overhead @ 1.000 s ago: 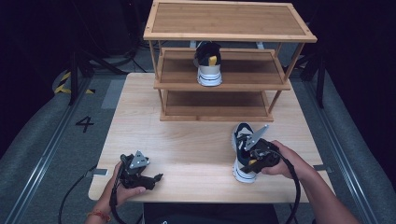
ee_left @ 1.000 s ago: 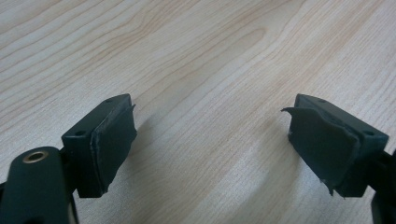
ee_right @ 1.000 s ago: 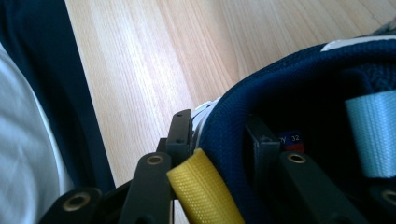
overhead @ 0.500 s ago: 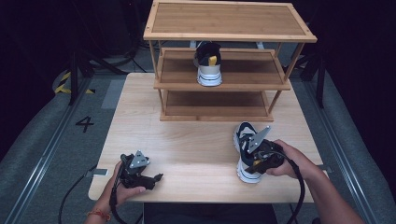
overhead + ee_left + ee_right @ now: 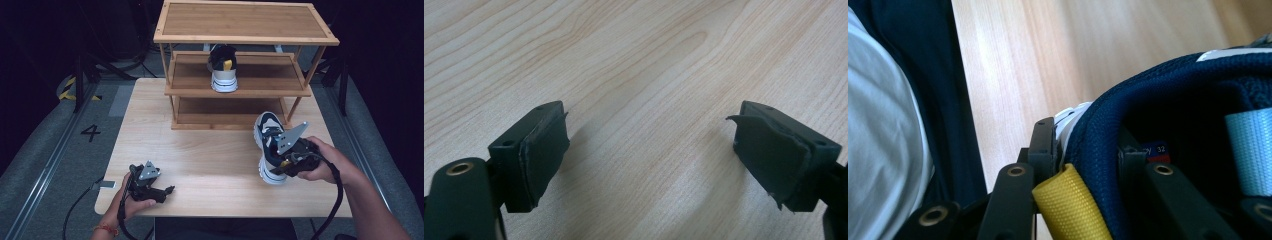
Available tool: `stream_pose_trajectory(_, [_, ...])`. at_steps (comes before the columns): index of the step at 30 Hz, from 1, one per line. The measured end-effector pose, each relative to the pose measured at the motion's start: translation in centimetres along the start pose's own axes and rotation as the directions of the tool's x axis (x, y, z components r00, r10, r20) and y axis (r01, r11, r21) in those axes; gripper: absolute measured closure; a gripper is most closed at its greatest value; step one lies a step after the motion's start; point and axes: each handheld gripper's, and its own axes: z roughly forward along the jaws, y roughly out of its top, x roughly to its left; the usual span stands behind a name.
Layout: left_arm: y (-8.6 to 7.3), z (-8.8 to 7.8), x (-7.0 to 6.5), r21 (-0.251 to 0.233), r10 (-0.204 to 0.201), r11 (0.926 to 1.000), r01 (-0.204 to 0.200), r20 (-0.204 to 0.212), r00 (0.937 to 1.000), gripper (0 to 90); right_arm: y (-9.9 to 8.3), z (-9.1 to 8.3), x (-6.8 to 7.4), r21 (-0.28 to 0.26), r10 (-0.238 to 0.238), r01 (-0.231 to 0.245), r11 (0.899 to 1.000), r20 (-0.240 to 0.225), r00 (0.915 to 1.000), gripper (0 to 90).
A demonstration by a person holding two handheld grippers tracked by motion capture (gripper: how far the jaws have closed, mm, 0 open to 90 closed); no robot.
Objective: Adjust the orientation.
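Bench (image 5: 210, 150) & 3-tier shelf rack (image 5: 245, 20): light wood w/ visible grain, rack a bit warmer brown. Shoe on bench (image 5: 268, 145): navy mesh upper, white sole, pale blue strap, yellow heel loop; shoe on mid shelf (image 5: 223, 67) is black/white w/ yellow heel tab. Both claws black w/ grey top plates; floor grey w/ a black "4" (image 5: 90, 132).

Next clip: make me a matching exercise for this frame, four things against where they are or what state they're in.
Things:
1. left hand-held gripper
2. right hand-held gripper
3. navy and white sneaker on the table
4. black and white sneaker with a yellow heel tab

States:
A. on the middle shelf of the wooden rack
B. open over bare light wood table
C. held at its heel collar
D. shut on a padded heel collar

Pairs: 1-B, 2-D, 3-C, 4-A
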Motion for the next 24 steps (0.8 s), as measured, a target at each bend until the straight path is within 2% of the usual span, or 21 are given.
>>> stream_pose_trajectory(6, [0.0,0.0,0.0,0.0,0.0,1.0,0.0,0.0,1.0,14.7,1.6,-2.7,-0.4,0.001,-0.033,0.033,0.999,0.052,0.9981,69.9])
stream_pose_trajectory(7, [0.0,0.0,0.0,0.0,0.0,1.0,0.0,0.0,1.0,14.7,1.6,-2.7,-0.4,0.001,-0.033,0.033,0.999,0.052,0.9981,69.9])
stream_pose_trajectory(9, [0.0,0.0,0.0,0.0,0.0,1.0,0.0,0.001,1.0,14.7,2.3,-3.9,-0.9,-0.005,-0.046,0.047,0.999,0.07,0.9965,69.9])
stream_pose_trajectory(12, [0.0,0.0,0.0,0.0,-0.001,1.0,0.001,0.0,1.0,14.7,3.0,-4.8,-1.4,-0.006,-0.052,0.053,0.999,0.083,0.9952,69.9])
stream_pose_trajectory(14, [0.0,0.0,0.0,0.0,-0.001,1.0,0.001,0.0,1.0,14.7,3.2,-5.0,-1.7,-0.01,-0.053,0.054,0.998,0.081,0.9953,69.8])
stream_pose_trajectory(16, [0.0,0.0,0.0,0.0,-0.001,1.0,0.001,0.0,1.0,14.7,4.0,-5.5,-2.5,-0.006,-0.055,0.056,0.998,0.102,0.9933,69.8])
stream_pose_trajectory(18, [0.0,0.0,0.0,0.001,-0.001,1.0,0.001,0.0,1.0,14.7,4.2,-5.6,-2.7,-0.007,-0.057,0.058,0.998,0.108,0.9926,69.8])
stream_pose_trajectory(21, [0.0,0.0,0.0,-0.001,-0.004,1.0,0.004,0.0,1.0,14.7,5.3,-6.0,-4.0,-0.012,-0.059,0.061,0.998,0.105,0.9927,69.8])
stream_pose_trajectory(24, [0.0,0.0,0.0,0.0,-0.004,1.0,0.004,0.001,1.0,14.7,6.1,-6.1,-5.1,-0.007,-0.052,0.053,0.999,0.123,0.9911,69.6])
